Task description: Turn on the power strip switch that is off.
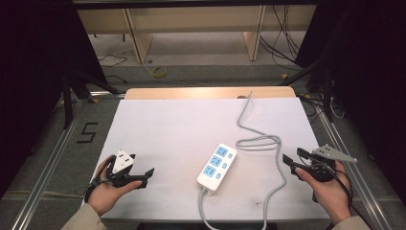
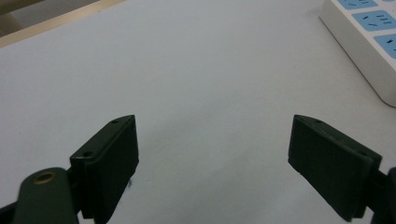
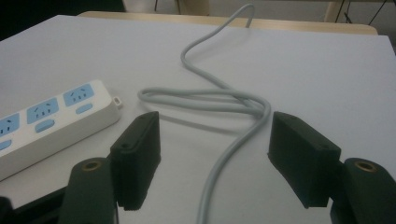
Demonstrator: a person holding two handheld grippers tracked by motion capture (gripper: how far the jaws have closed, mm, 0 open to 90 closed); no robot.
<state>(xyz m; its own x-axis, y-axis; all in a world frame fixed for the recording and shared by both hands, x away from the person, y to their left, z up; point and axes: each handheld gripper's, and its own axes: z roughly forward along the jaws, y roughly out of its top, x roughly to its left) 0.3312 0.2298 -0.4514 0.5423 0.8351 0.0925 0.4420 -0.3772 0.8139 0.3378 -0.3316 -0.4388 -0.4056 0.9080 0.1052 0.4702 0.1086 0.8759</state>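
A white power strip (image 1: 218, 167) with blue sockets lies slanted on the white table sheet (image 1: 167, 124), right of centre. Its grey cable (image 1: 258, 142) leaves the near end, curves up the right side, makes a loop and runs off the far edge. My left gripper (image 1: 145, 177) rests open at the near left, nothing between its jaws. In the left gripper view (image 2: 212, 126) the power strip (image 2: 369, 37) sits at the upper right. My right gripper (image 1: 293, 156) is open at the near right. Its own view (image 3: 215, 123) shows the cable (image 3: 210, 98) passing between the jaws, the power strip (image 3: 51, 126) to the left.
A wooden table edge (image 1: 206, 92) shows beyond the sheet at the back. Behind it are wooden shelf legs (image 1: 139, 43) and loose cables on the floor (image 1: 282, 43). Metal rails (image 1: 52, 158) run along both sides of the table.
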